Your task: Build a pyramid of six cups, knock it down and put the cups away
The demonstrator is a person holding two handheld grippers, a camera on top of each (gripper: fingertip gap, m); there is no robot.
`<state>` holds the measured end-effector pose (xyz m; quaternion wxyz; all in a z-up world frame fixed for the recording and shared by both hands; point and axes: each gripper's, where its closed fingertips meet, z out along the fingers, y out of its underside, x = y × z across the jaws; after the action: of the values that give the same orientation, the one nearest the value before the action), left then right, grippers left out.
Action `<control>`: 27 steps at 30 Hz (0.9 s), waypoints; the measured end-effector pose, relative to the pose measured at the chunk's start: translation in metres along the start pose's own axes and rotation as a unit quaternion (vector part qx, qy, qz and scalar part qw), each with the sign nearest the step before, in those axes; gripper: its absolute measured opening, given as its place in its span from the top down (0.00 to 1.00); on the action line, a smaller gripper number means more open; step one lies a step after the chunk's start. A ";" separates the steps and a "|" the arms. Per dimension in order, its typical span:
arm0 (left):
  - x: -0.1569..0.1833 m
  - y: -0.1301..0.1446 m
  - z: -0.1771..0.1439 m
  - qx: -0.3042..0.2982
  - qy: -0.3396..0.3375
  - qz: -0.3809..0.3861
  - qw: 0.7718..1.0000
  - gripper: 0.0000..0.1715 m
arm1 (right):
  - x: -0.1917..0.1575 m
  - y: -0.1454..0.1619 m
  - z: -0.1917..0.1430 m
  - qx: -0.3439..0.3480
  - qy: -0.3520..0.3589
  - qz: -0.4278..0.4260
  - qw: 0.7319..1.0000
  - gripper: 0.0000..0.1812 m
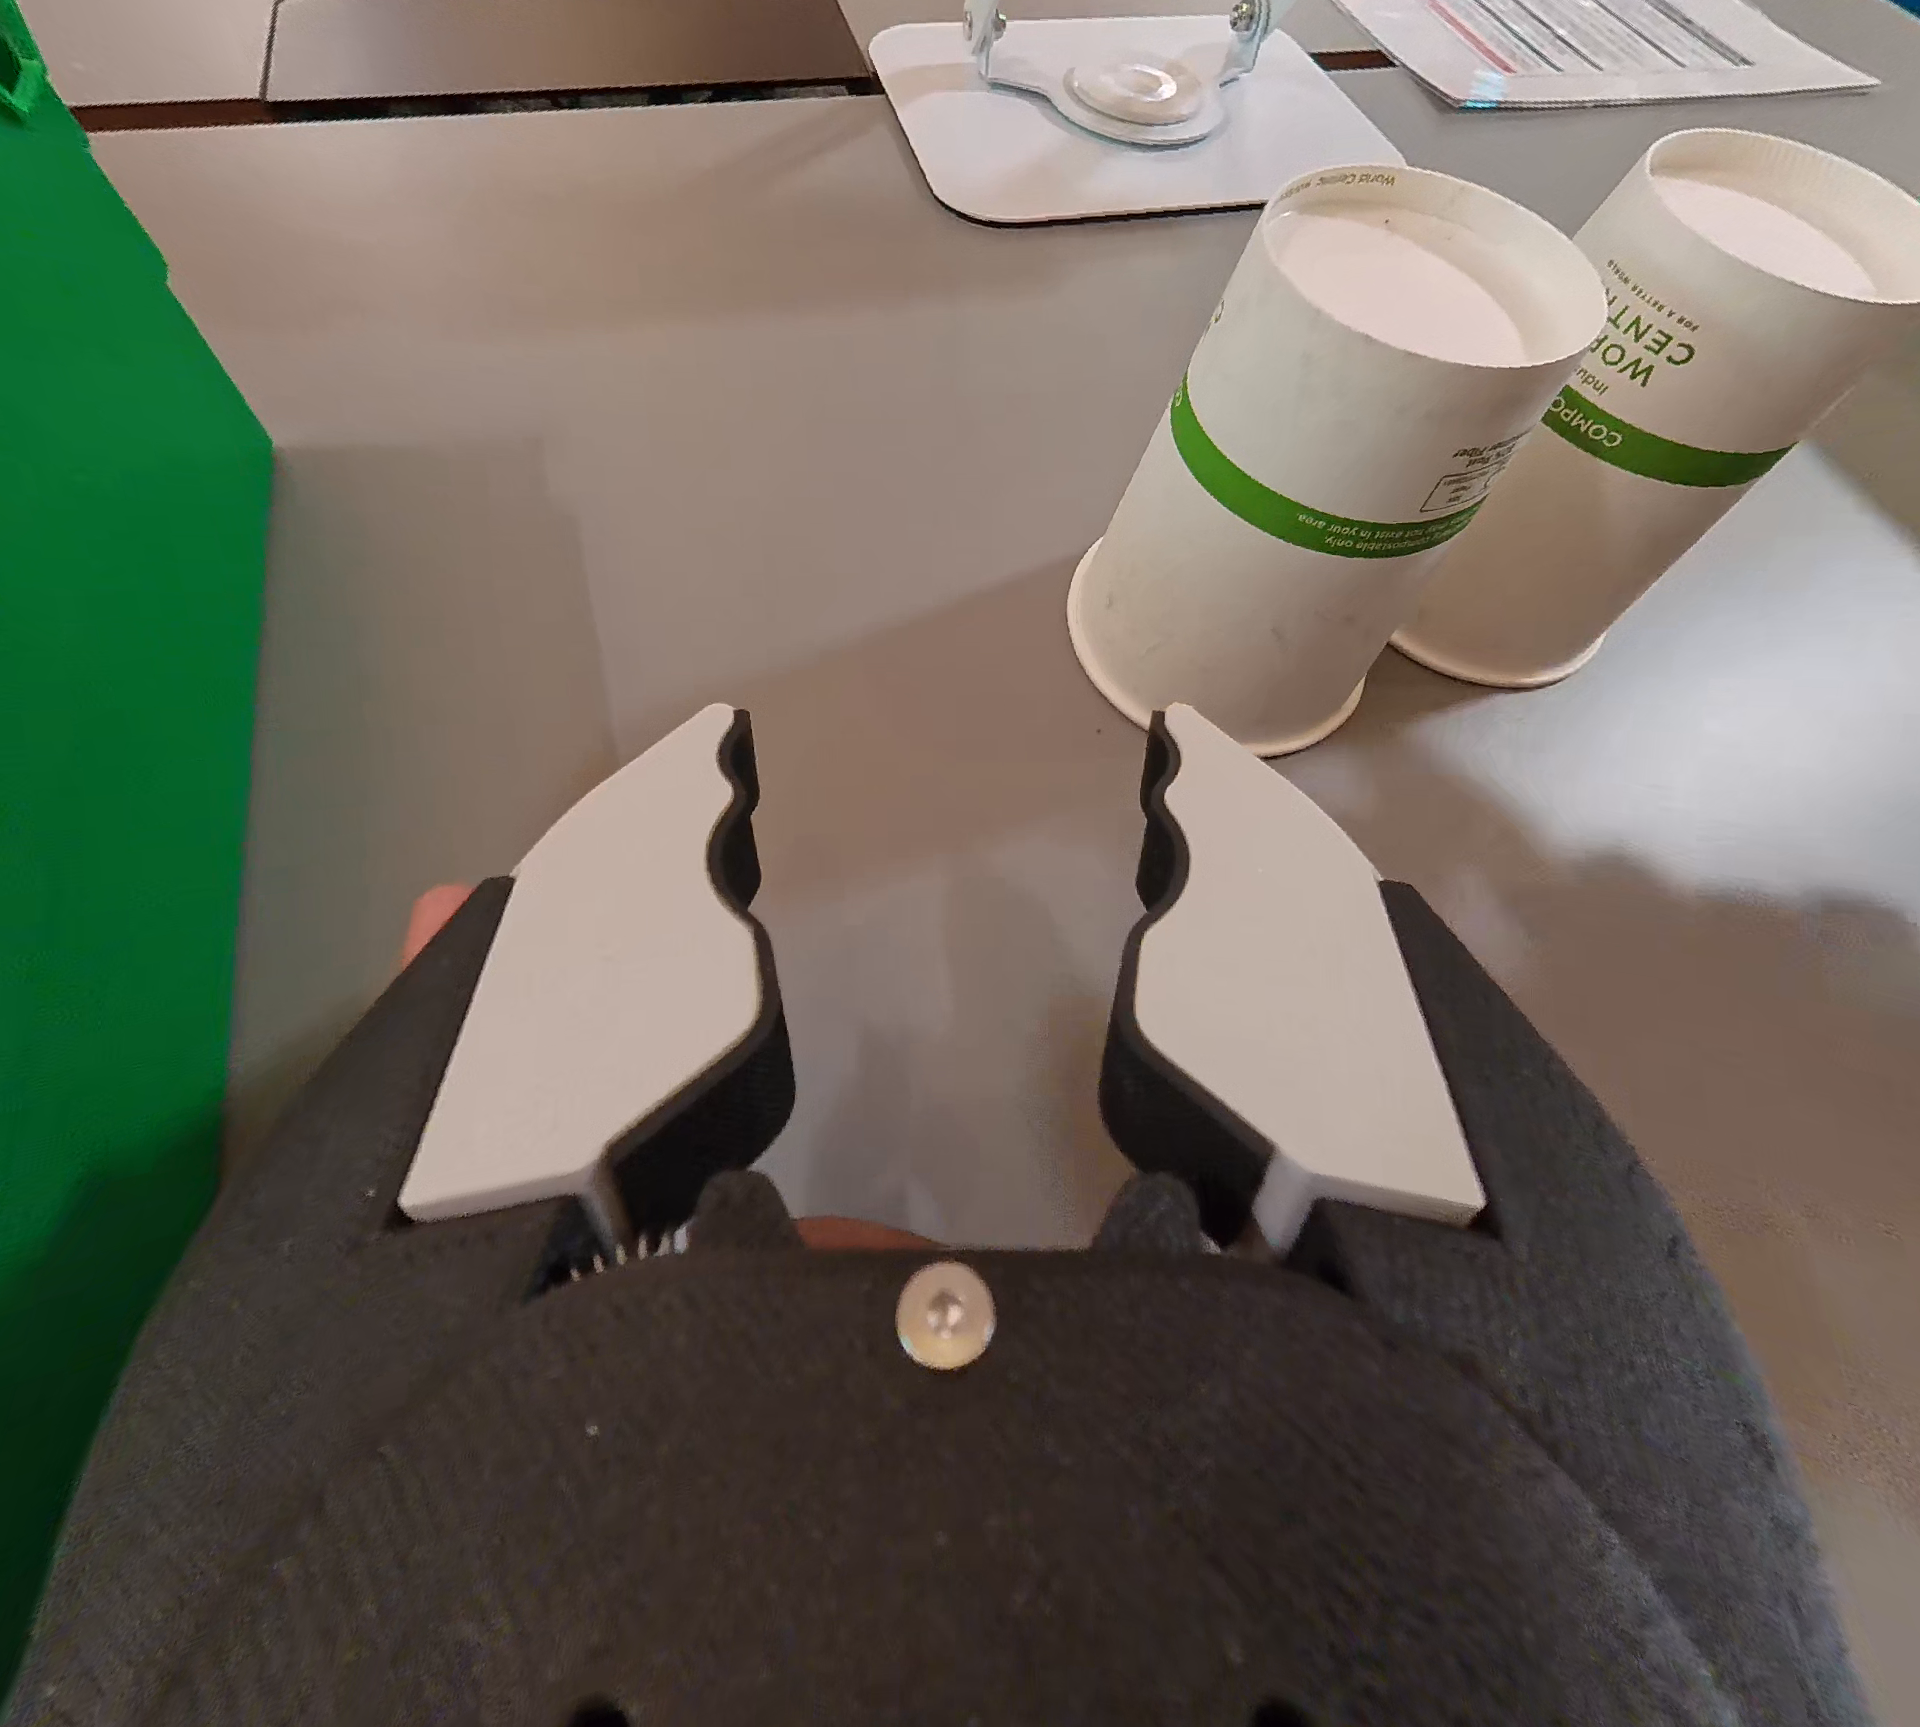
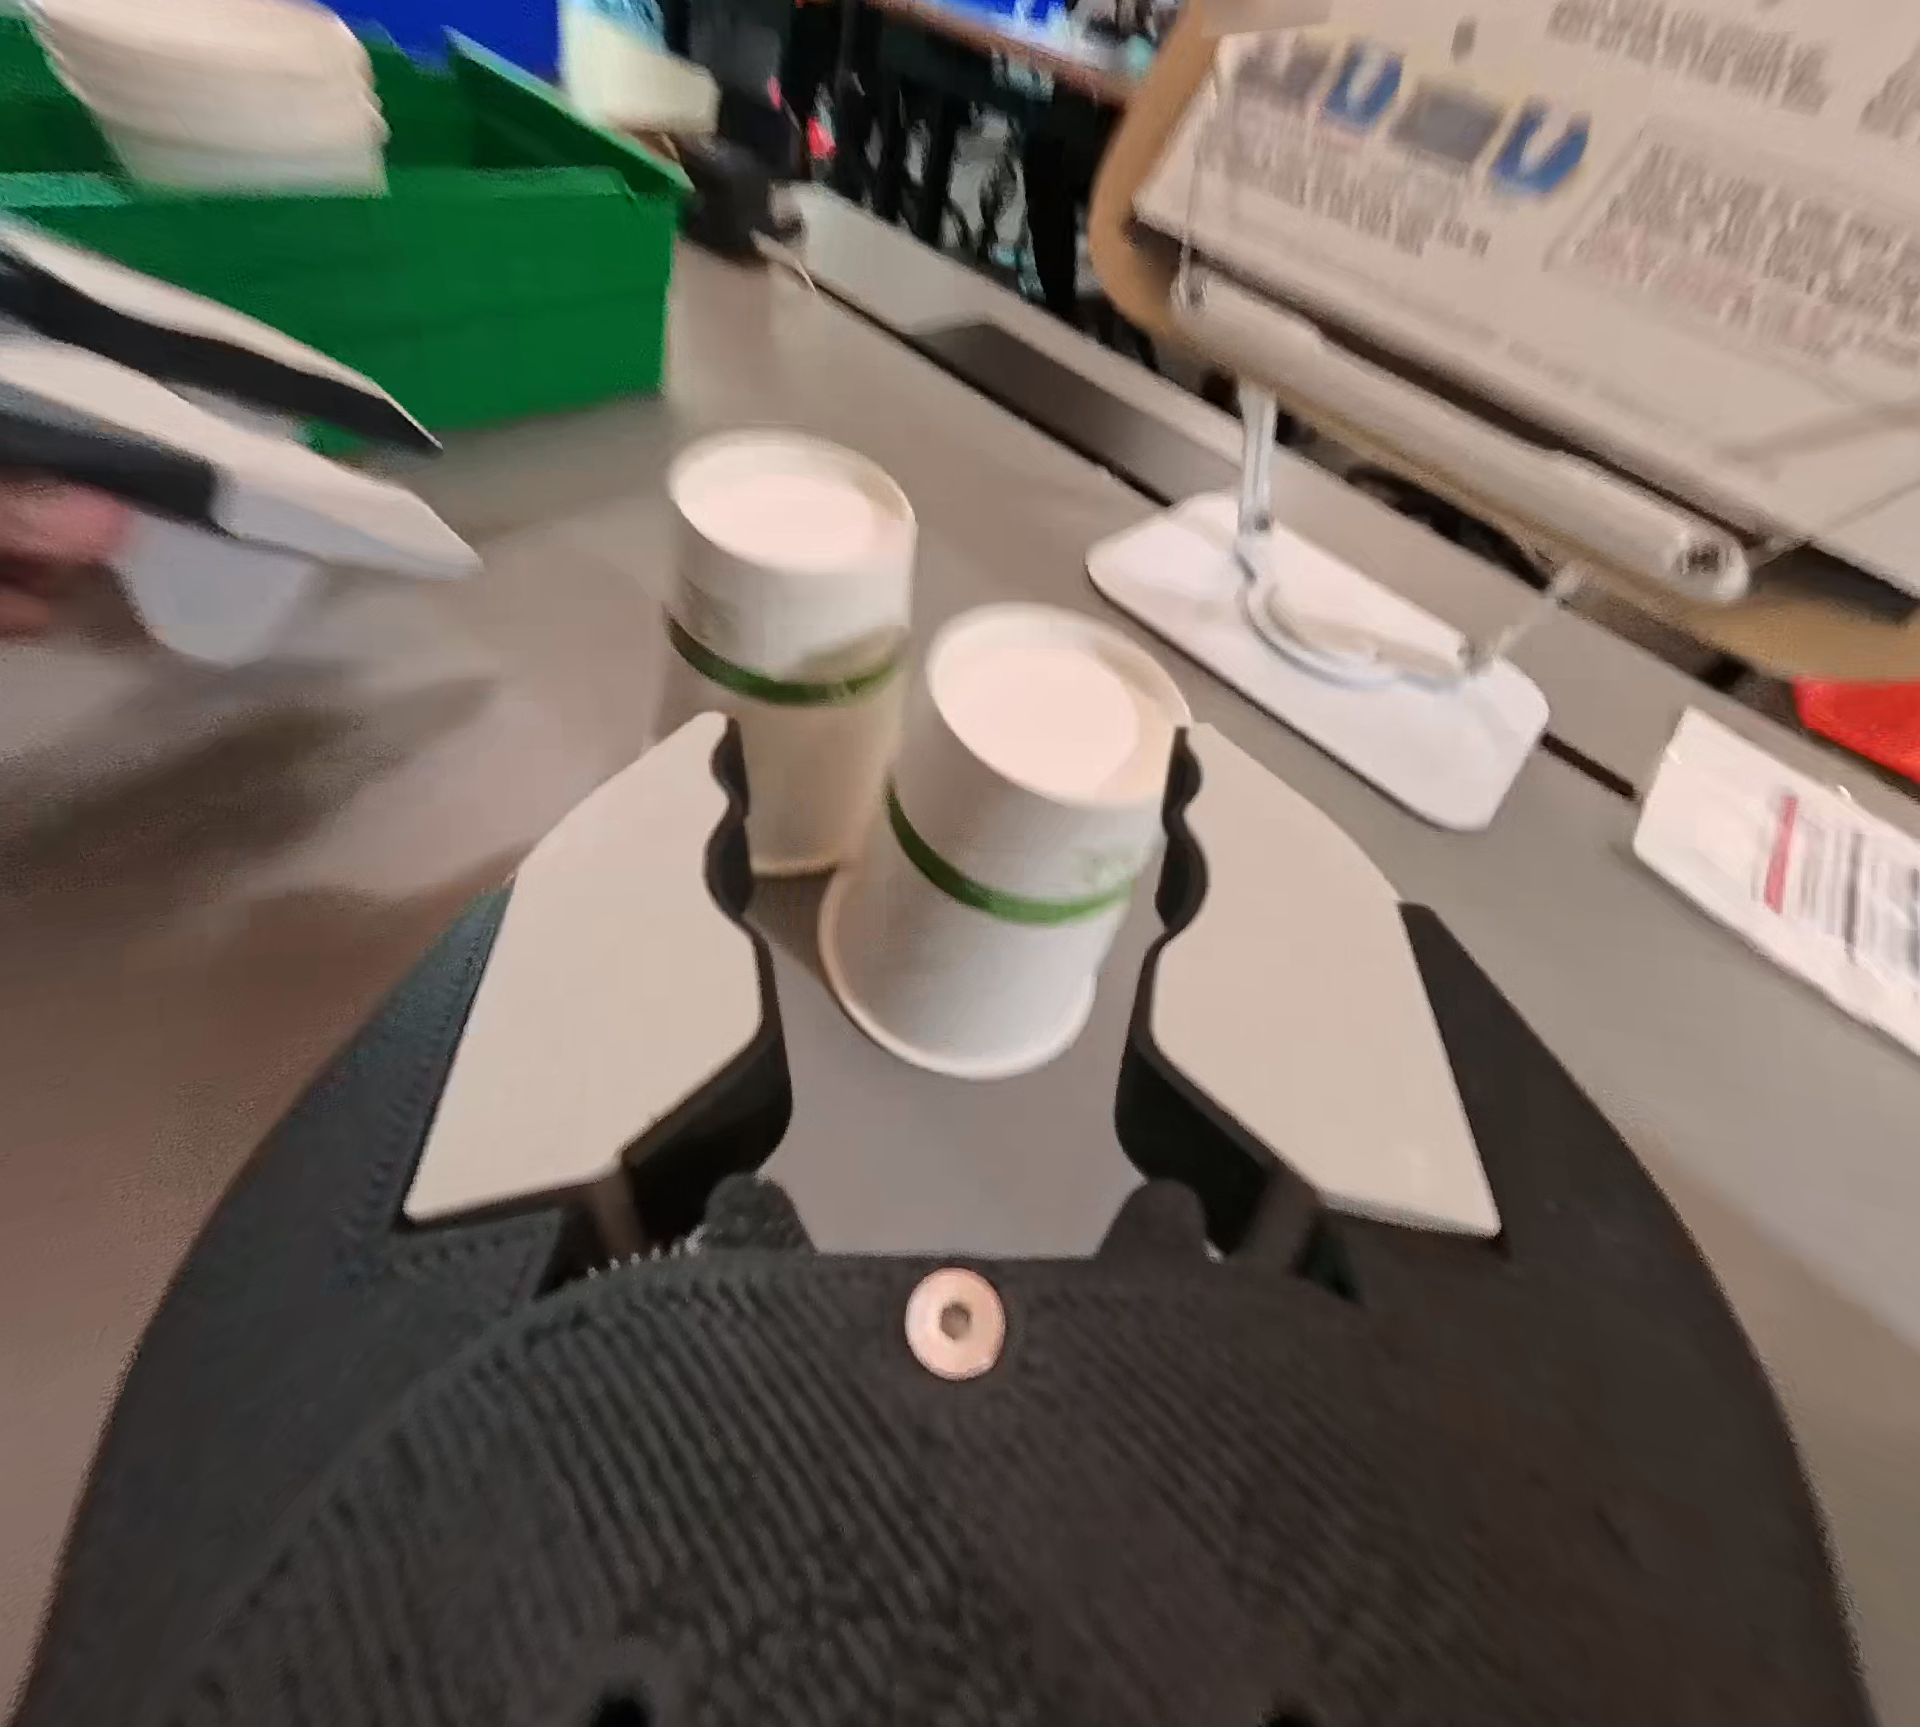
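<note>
Two white paper cups with green bands stand upside down, side by side, on the grey table. In the left wrist view the nearer cup (image 1: 1309, 472) is ahead and right of my open, empty left gripper (image 1: 951, 732), with the second cup (image 1: 1683, 410) beyond it. In the right wrist view my right gripper (image 2: 951, 742) is open, its jaws on either side of the nearer cup (image 2: 997, 846) without closing on it; the other cup (image 2: 790, 628) stands just behind. The left gripper (image 2: 312, 482) shows blurred at the left there.
A green bin (image 1: 94, 638) stands close on the left and also shows in the right wrist view (image 2: 436, 275), holding a stack of pale plates (image 2: 218, 88). A white stand base (image 1: 1122, 108) sits at the back, carrying a printed sheet (image 2: 1621, 150). A bagged paper (image 1: 1590, 20) lies far right.
</note>
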<state>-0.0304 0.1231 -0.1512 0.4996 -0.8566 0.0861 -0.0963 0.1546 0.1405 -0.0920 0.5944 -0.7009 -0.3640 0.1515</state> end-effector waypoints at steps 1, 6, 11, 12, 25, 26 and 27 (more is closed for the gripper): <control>-0.001 0.000 0.000 0.001 -0.001 -0.001 1.000 0.58 | -0.009 -0.016 -0.004 0.021 -0.013 0.004 1.000 0.57; -0.001 -0.001 0.000 0.004 -0.001 -0.007 1.000 0.59 | -0.080 -0.075 0.007 0.030 -0.144 0.026 0.989 0.48; -0.006 -0.011 -0.009 0.032 -0.019 -0.010 0.999 0.61 | -0.119 -0.147 0.076 0.073 -0.210 0.035 0.974 0.46; -0.009 -0.013 -0.012 0.036 -0.031 -0.006 0.999 0.61 | -0.128 -0.158 0.092 0.068 -0.233 0.051 0.969 0.45; -0.037 0.014 -0.051 0.026 -0.052 -0.050 0.997 0.59 | -0.234 -0.160 0.225 0.001 -0.310 -0.013 0.951 0.38; -0.041 0.016 -0.055 0.026 -0.058 -0.053 0.997 0.59 | -0.240 -0.156 0.229 -0.006 -0.314 -0.017 0.949 0.38; -0.044 0.018 -0.059 0.027 -0.062 -0.056 0.996 0.59 | -0.245 -0.153 0.232 -0.012 -0.317 -0.020 0.948 0.38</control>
<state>-0.0883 0.0761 -0.1417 0.5207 -0.8506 0.0044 -0.0724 -0.2151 0.1435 -0.0590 0.4430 -0.6161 -0.5497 0.3494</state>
